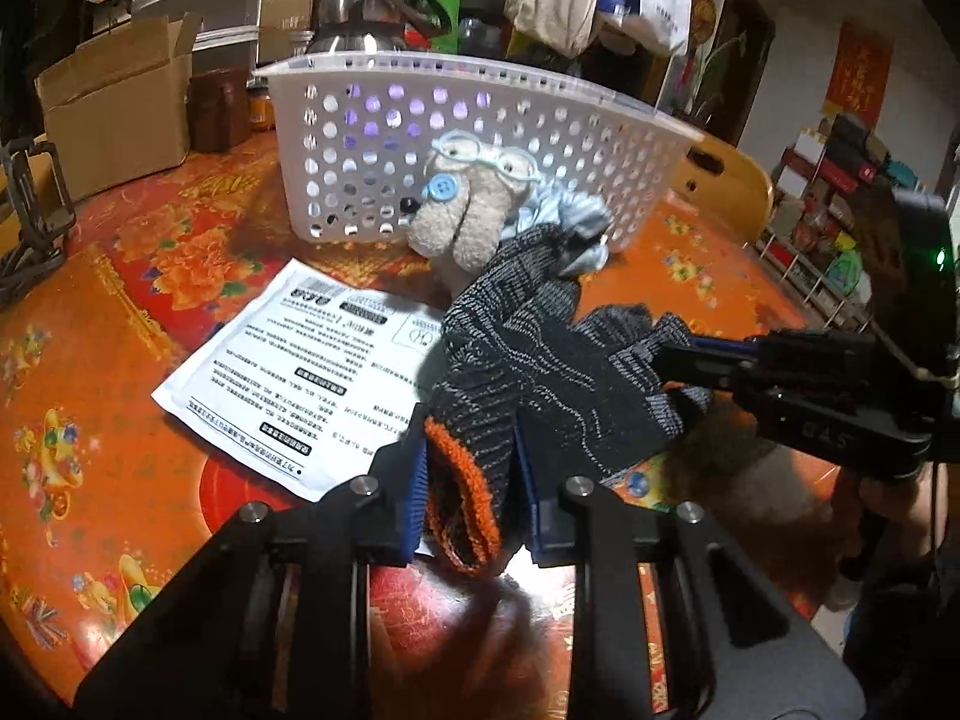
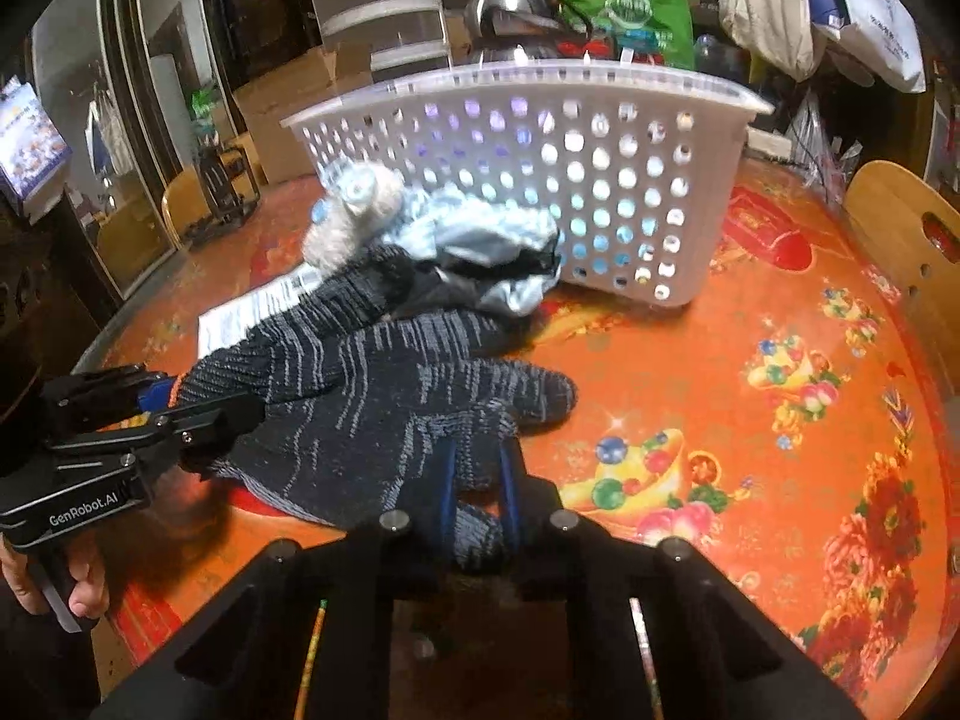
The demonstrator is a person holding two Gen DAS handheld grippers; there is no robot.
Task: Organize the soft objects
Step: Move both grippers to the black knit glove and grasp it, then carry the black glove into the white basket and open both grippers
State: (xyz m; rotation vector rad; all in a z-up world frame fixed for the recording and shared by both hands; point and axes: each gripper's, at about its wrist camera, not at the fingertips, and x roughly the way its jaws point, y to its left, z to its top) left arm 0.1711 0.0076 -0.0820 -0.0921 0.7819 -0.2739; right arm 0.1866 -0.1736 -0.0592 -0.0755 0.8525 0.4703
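A dark knit glove [image 1: 540, 360] with an orange cuff [image 1: 462, 480] is held up over the table [image 1: 120, 312] — one gripper at each end. The cuff is pinched between the jaws of the left gripper [image 1: 471, 480]. A glove finger [image 2: 480, 516] is squeezed tight by the right gripper [image 2: 477, 480]. Just behind the glove, a fluffy toy dog with glasses [image 1: 462, 204] and a light blue cloth [image 2: 480, 240] are seen — both against a white basket with holes [image 1: 372, 138]. A printed paper [image 1: 300, 360] is spread flat on the table beside them.
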